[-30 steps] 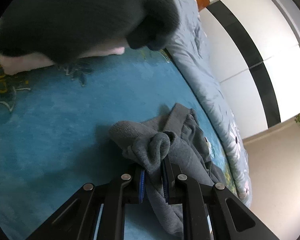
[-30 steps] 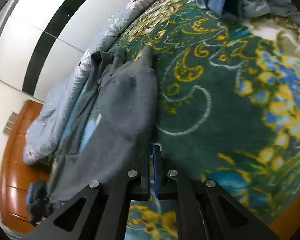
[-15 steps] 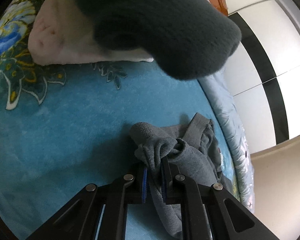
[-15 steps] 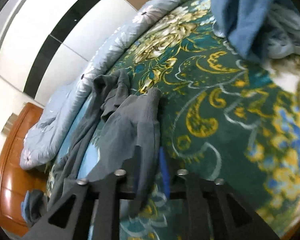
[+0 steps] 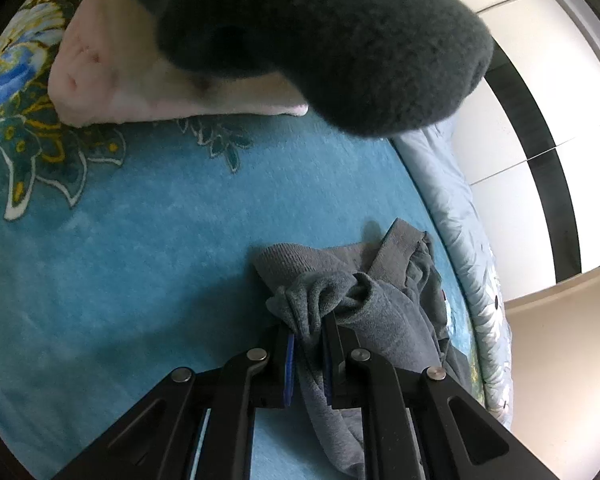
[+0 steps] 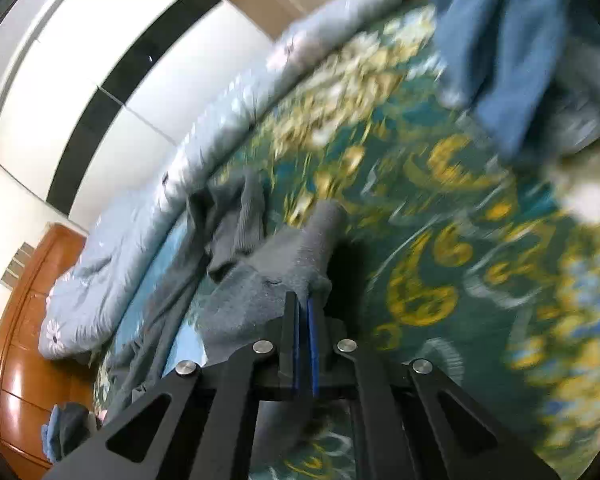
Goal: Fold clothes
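Left gripper (image 5: 307, 334) clamped on a bunched fold of grey sweatshirt (image 5: 384, 312); right gripper (image 6: 304, 308) pinched shut on its ribbed cuff (image 6: 326, 232). Garment crumpled ahead of both on teal floral blanket (image 5: 120, 248), gripped at two points, probably for spreading.

Blurred bedspread, blocked view, cut-off cloth

My right camera smears the patterned bedspread (image 6: 440, 264) and the blue cloth (image 6: 508, 52) at upper right. On my left camera a dark fuzzy shape (image 5: 320, 36) fills the top, hiding part of the pale towel (image 5: 112, 76); the grey sweater (image 5: 384, 320) runs off the bottom edge.
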Available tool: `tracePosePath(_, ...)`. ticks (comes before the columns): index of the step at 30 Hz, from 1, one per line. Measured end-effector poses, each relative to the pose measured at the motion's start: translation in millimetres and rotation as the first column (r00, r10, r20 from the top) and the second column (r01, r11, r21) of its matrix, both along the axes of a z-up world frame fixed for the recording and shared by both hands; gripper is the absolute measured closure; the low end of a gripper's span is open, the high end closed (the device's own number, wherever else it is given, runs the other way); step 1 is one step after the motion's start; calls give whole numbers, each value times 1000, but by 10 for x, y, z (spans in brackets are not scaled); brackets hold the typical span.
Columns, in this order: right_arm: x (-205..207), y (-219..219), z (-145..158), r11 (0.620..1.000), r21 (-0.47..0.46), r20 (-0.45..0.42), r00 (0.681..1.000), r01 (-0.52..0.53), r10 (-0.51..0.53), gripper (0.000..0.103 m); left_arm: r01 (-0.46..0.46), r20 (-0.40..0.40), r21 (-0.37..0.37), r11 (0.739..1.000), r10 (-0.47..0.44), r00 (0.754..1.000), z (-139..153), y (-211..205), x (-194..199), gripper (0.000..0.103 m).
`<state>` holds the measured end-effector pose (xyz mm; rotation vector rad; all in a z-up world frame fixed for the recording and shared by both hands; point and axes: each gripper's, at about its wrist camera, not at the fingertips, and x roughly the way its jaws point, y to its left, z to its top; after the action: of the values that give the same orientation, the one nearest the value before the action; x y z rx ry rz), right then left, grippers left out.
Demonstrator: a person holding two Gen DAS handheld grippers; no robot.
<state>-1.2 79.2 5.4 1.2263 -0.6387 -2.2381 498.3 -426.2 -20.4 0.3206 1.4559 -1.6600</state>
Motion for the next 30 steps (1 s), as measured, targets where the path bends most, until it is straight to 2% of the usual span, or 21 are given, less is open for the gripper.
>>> tracePosePath(3, 106, 352, 55, 999, -16, -25, 999, 47, -48, 99, 17, -12, 11, 1000, -17, 1000, -21, 5, -24, 92)
tracePosePath(5, 206, 552, -14, 998, 11, -15, 998, 62, -62, 99, 30, -9, 13, 999, -30, 1000, -23, 22, -58, 92)
tracePosePath(7, 300, 672, -155, 997, 43, 27, 997, 66, -67, 99, 30, -7, 11, 999, -30, 1000, -15, 45, -58, 92)
tracePosePath(11, 413, 914, -406, 994, 25, 110, 988, 110, -113, 99, 32, -3, 3, 999, -32, 999, -6, 122, 10, 91)
tracePosePath(15, 441, 1067, -450, 988, 58, 110, 983, 141, -147, 100, 31, -3, 28, 999, -31, 1000, -67, 131, 37, 91)
tracePosePath(18, 441, 1171, -441, 987, 37, 112, 981, 156, -159, 100, 25, -11, 41, 999, -25, 1000, -90, 131, 31, 90)
tracePosePath(23, 355, 1117, -293, 989, 29, 77, 986, 148, -149, 99, -26, -3, 53, 998, 27, 1000, -85, 135, 124, 52)
tracePosePath(26, 271, 993, -176, 993, 41, 40, 993, 111, -113, 99, -23, 45, -24, 999, 24, 999, 83, 171, 93, 46)
tracePosePath(28, 172, 881, -119, 995, 63, 25, 996, 81, -82, 98, -10, 107, -136, 991, 25, 994, 293, 283, -2, 40)
tracePosePath(29, 114, 822, -96, 995, 75, 20, 998, 64, -66, 96, -1, 137, -191, 982, 27, 990, 398, 339, -50, 37)
tracePosePath(30, 56, 762, -73, 995, 88, 15, 999, 48, -49, 85, 10, 168, -245, 969, 32, 985, 503, 395, -97, 35)
